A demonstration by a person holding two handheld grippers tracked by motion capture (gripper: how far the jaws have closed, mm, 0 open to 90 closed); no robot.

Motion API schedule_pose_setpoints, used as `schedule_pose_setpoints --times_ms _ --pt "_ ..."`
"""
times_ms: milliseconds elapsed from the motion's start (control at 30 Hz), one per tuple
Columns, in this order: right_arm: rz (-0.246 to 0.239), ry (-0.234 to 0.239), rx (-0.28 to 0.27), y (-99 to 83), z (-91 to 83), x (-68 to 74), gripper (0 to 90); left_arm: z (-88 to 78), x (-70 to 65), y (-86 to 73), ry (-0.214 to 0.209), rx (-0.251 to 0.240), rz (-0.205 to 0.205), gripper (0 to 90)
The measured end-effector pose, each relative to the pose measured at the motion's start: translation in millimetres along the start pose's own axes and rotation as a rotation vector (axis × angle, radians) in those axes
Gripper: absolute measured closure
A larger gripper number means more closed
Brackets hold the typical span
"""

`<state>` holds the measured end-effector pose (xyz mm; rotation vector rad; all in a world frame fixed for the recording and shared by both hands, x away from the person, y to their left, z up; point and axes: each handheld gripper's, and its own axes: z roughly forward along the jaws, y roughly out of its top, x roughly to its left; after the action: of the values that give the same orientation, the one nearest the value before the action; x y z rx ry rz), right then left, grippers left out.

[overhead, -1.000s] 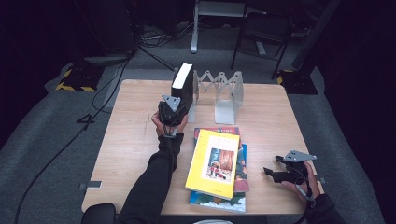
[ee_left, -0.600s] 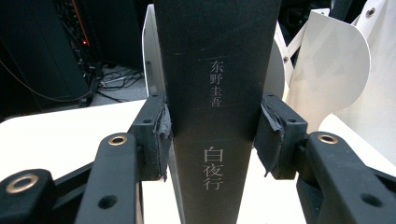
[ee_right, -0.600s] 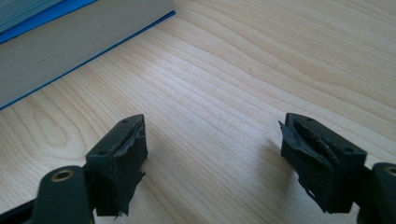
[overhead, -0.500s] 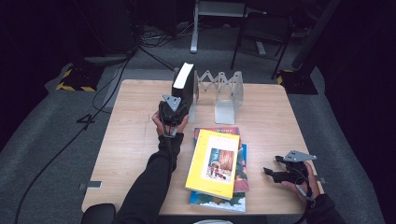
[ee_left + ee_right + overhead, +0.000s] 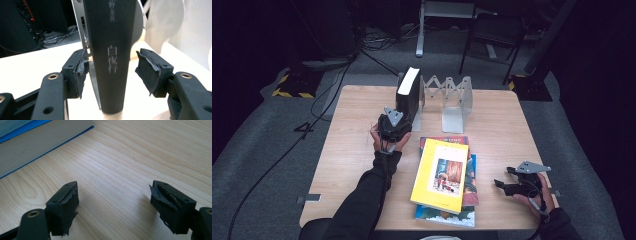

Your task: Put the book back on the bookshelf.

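A black book (image 5: 408,95) stands upright at the left end of a metal accordion book rack (image 5: 452,95), its spine (image 5: 110,50) facing my left gripper. My left gripper (image 5: 402,119) straddles the spine low down. Its jaws have just been opening, and both pads (image 5: 81,72) stand off the book with a gap on each side. My right gripper (image 5: 504,186) rests low over the table near the front right corner, open with bare wood between its pads (image 5: 66,200).
A stack of books lies flat at the front middle, a yellow one (image 5: 444,170) on top and a blue-covered one (image 5: 37,140) at the bottom. The rack's other slots (image 5: 459,100) hold nothing. The table's edge (image 5: 537,145) runs close to the right hand.
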<state>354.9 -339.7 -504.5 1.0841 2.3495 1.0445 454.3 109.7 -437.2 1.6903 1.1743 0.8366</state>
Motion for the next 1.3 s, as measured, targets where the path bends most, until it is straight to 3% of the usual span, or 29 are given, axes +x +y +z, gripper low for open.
schedule_pose_setpoints --times_ms 167,333,500,700,767,800,833,867,933,1100,1133,1200,1233,1300 --pt "0.000 -0.001 0.000 0.0 0.0 0.1 22.6 -9.8 3.6 -7.6 -0.048 0.046 0.075 39.4" --pt "0.000 -0.001 0.000 0.0 0.0 0.1 22.6 -19.0 8.0 -13.0 -0.082 0.066 0.097 38.7" --pt "0.001 -0.002 0.000 -0.1 0.0 0.1 22.6 -28.3 10.6 -21.5 -0.103 0.099 0.151 37.9" --pt "0.003 -0.003 0.000 -0.1 -0.1 0.5 22.6 -38.0 12.2 -30.4 -0.164 0.131 0.206 36.7" --pt "0.004 -0.004 0.001 -0.1 -0.2 0.6 22.6 -43.3 12.6 -35.7 -0.240 0.163 0.244 34.7" --pt "0.004 -0.004 0.001 -0.1 -0.2 0.6 22.6 -43.3 12.6 -35.7 -0.240 0.163 0.244 34.1" --pt "0.003 -0.004 0.001 0.0 -0.1 0.5 22.6 -48.3 11.8 -40.5 -0.277 0.180 0.280 34.0" --pt "0.003 -0.004 0.001 0.0 -0.1 0.6 22.6 -48.3 11.8 -40.5 -0.277 0.180 0.280 33.6" --pt "0.003 -0.004 0.001 0.1 -0.1 0.6 22.6 -53.8 10.5 -47.2 -0.327 0.205 0.303 33.1" --pt "0.003 -0.004 0.001 -0.1 -0.2 0.6 22.6 -66.0 9.7 -60.1 -0.372 0.243 0.357 32.1" --pt "0.003 -0.004 0.001 -0.1 -0.2 0.6 22.6 -69.2 10.0 -65.8 -0.428 0.269 0.374 31.3" --pt "0.003 -0.004 0.001 -0.1 -0.2 0.6 22.6 -71.1 9.4 -69.6 -0.439 0.272 0.389 30.9" --pt "0.003 -0.004 0.001 -0.1 -0.2 0.6 22.6 -73.0 9.0 -74.8 -0.461 0.289 0.415 30.9" --pt "0.005 -0.006 0.001 -0.1 -0.2 0.9 22.5 -77.0 8.6 -82.1 -0.500 0.312 0.431 30.1"
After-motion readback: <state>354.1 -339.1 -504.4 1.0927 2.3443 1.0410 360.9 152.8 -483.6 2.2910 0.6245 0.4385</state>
